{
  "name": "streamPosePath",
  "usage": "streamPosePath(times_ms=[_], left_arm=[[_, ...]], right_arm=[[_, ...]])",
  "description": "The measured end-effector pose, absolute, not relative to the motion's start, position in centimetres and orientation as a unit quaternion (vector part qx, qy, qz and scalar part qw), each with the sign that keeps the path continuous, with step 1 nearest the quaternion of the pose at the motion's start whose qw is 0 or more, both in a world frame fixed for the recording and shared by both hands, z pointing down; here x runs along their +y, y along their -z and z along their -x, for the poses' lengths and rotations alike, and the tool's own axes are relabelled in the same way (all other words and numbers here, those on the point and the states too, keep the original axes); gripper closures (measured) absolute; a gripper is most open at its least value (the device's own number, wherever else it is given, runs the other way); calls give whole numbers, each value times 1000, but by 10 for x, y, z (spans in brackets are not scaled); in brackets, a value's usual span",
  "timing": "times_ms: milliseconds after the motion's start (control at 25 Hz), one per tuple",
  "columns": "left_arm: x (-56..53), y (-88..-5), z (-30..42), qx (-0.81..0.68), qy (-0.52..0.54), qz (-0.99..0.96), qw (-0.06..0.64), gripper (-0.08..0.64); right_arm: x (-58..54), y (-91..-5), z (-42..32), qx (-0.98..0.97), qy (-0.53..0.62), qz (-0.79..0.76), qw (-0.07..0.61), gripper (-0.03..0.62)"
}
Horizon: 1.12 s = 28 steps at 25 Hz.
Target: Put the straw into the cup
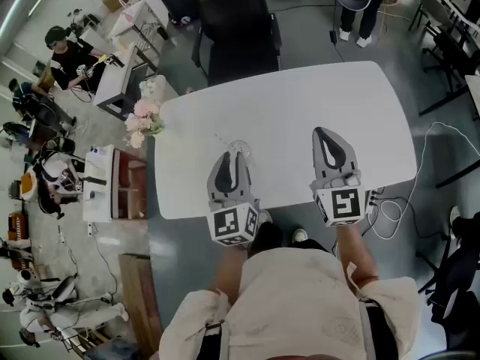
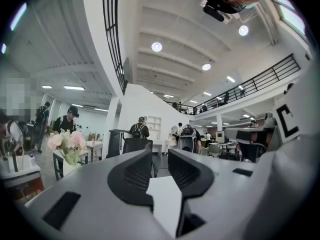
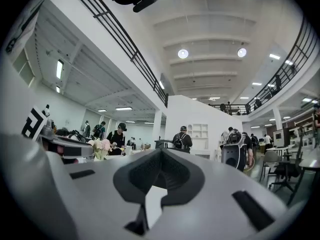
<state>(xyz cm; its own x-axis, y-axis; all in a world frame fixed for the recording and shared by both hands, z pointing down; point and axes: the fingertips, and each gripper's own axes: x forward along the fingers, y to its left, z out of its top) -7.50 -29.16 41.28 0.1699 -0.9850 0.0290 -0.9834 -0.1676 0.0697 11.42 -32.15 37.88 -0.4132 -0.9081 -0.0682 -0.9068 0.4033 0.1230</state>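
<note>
Judging straw light, crushable: pinch mid-length softly; left gripper jaws parted, empty; right gripper jaws clenched, empty.

A white table with rounded corners fills the middle of the frame. Near its lower left edge stands a clear cup. Just to the cup's upper left lies a thin, faint straw.

Your right gripper points level across a large hall, its jaws closed tip to tip; pink flowers and a person wearing a backpack stand beyond
</note>
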Motion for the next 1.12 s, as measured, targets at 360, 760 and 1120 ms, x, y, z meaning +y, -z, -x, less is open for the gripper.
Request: streamPosePath(times_ms=[360,760,1120], left_arm=[[-274,-371,46,-651,8,-758,-42,460],[-257,-358,31,-654,19,-752,-77,536],[-255,-361,27,-659,11,-748,-76,549]], right_arm=[[-297,-362,-153,-825,90,-558,-11,591],[-281,-361,-170,-822,101,-560,-23,591],[-279,-362,-175,-824,106,-555,-25,592]])
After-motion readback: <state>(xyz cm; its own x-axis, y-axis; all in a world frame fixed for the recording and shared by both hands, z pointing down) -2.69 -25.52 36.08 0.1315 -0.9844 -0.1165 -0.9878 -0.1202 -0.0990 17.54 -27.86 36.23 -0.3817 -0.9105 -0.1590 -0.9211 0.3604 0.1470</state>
